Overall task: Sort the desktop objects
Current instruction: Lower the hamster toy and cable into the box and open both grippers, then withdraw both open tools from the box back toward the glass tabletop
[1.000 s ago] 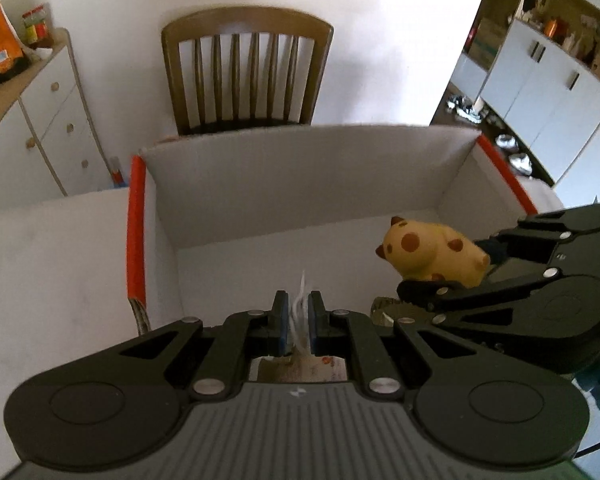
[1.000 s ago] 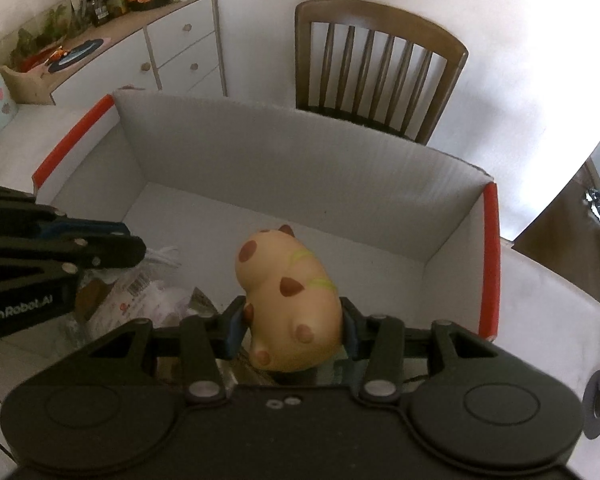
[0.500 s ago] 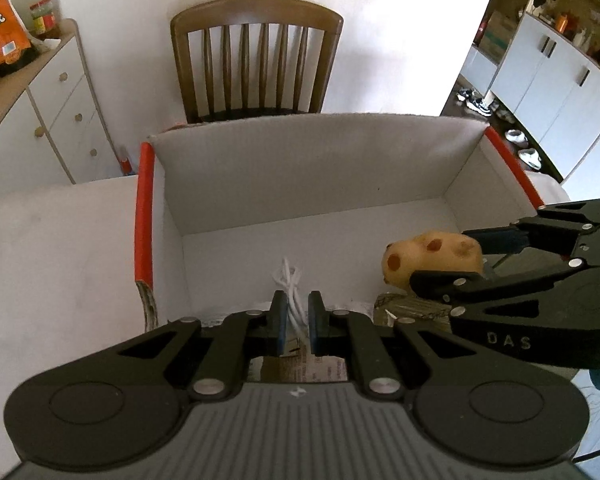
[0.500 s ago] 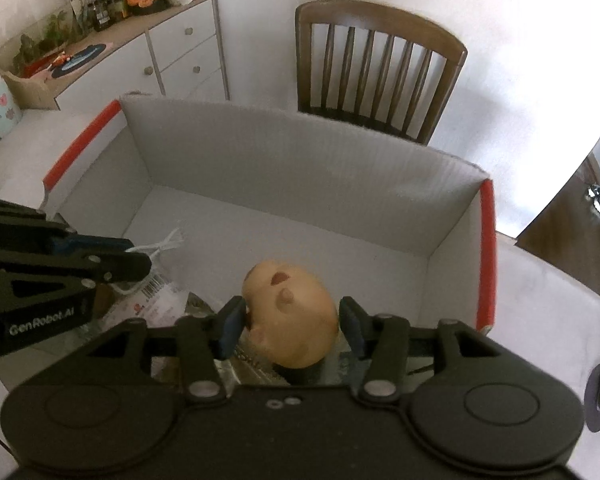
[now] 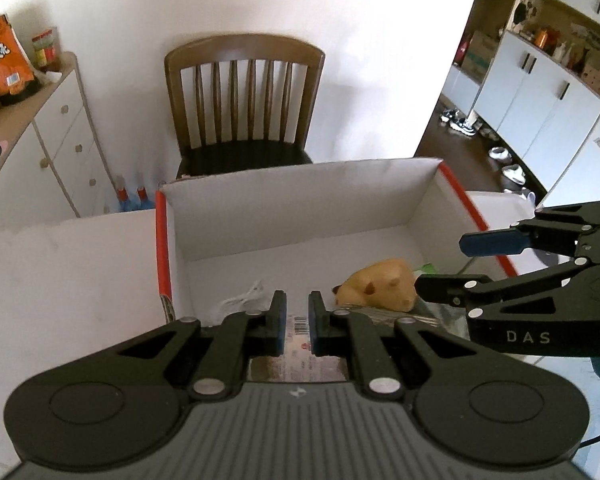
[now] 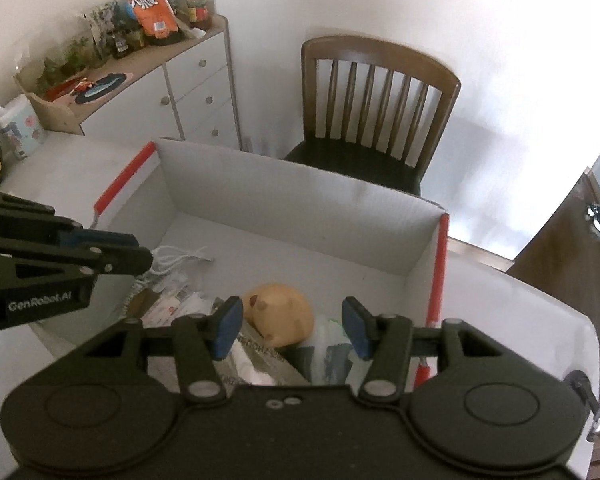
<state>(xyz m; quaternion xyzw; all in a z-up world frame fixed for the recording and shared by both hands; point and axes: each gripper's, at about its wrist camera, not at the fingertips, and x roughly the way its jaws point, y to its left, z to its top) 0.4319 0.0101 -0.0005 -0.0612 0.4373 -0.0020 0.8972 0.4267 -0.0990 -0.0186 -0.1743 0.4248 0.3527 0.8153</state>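
Released since the earlier frame, the toy [image 5: 380,286] is seen lying in the box [image 5: 300,200] at centre right, left tongs [image 5: 297,322] slightly parted and empty above a white cable [image 5: 244,298]. From the right wrist, right tongs [image 6: 292,330] are spread wide above the toy [image 6: 280,314] on packets [image 6: 172,300].

A brown wooden slat-back chair [image 5: 244,100] stands at twelve o'clock against the white wall. At ten o'clock, a white drawer cabinet [image 6: 192,92] carries an orange snack bag [image 6: 150,8] and red-lidded jars [image 6: 199,10].
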